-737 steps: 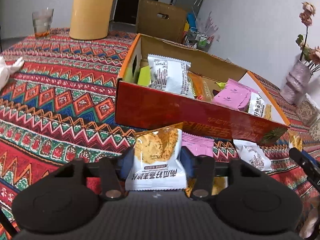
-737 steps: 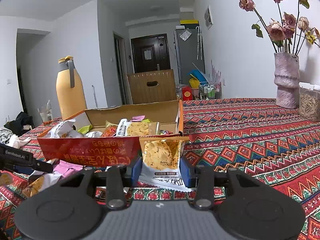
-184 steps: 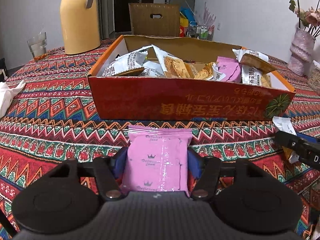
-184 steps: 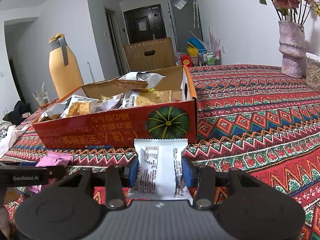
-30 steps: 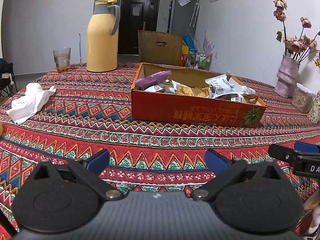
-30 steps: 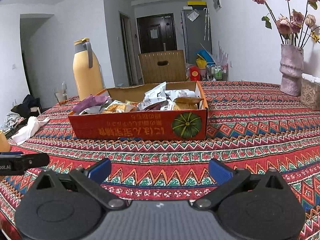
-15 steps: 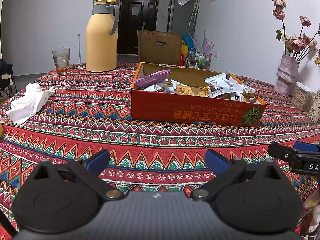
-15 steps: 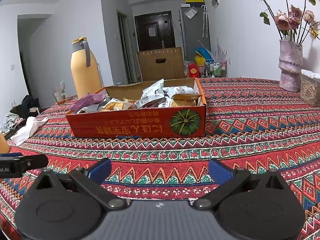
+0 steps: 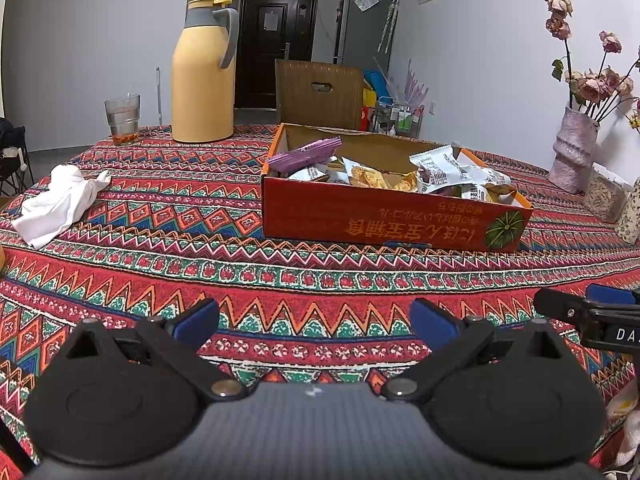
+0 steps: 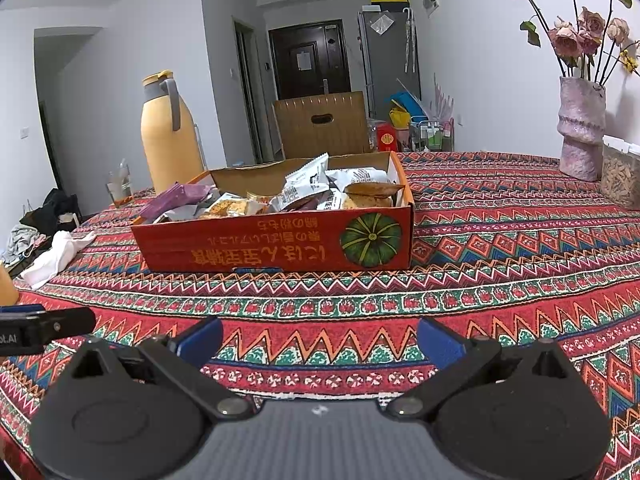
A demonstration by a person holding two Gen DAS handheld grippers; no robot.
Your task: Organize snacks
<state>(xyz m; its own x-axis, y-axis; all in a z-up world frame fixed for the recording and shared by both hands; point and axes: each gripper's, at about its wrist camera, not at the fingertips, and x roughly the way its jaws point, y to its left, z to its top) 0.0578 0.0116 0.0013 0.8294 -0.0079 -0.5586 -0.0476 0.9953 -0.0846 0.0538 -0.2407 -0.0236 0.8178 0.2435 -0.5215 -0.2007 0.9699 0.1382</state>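
Snacks (image 9: 440, 172) now boxed; patterned tablecloth (image 9: 200, 240) bare; white-walled room.

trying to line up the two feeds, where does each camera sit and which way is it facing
Left wrist: rides the left tongs, open, low over the patterned tablecloth, facing the red cardboard snack box; the right tongs' tip pokes in at the right edge.
Right wrist: rides the right tongs, open, facing the same box from further right; the left tongs' tip shows at the left edge.
Shared: box, yellow thermos jug, white crumpled cloth.
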